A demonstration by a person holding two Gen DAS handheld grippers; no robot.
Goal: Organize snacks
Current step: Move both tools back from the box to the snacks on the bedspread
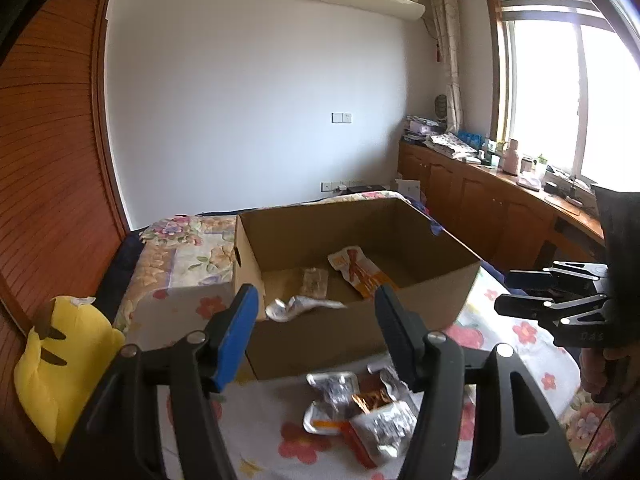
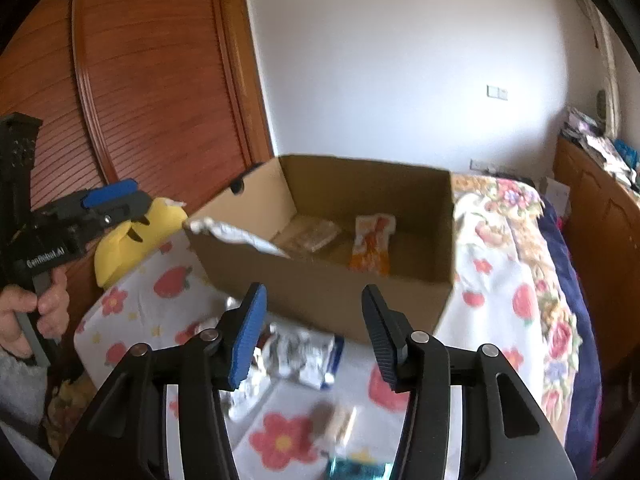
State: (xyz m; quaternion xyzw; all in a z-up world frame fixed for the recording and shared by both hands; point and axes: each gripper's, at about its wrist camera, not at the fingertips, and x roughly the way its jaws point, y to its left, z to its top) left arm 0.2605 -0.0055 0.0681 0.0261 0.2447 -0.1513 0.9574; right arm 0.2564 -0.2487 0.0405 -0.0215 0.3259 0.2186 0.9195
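The snack packets [image 1: 360, 412] lie in a loose heap on the flowered bedspread [image 1: 516, 332], just in front of the near wall of the cardboard box [image 1: 320, 336]. More packets are already inside: an orange-and-white packet [image 1: 360, 272] and a clear-wrapped one [image 1: 314, 282] on the box floor, and a crumpled white wrapper [image 1: 298, 306] that seems to sit at the box's near edge, though we cannot tell whether it rests on the rim or is in the air.

We judge the packets light, soft and crinkly, their foil faces slick; a pinch on a sealed end or a raised fold should hold better than a grab across the puffed middle.

Our left gripper [image 1: 316, 336] stands half open with nothing between its jaws, above the heap. Our right gripper [image 2: 314, 336] is likewise half open and empty.

The left wrist view shows the window [image 1: 568, 92], the cluttered wooden counter [image 1: 520, 188] and the right gripper at the bedspread's right edge. The right wrist view alone shows the hand [image 2: 28, 312] gripping the left tool's handle, plus blurred packets [image 2: 336, 424] nearer us on the bedspread. A yellow plush toy [image 1: 60, 364] sits at the bed's left edge.
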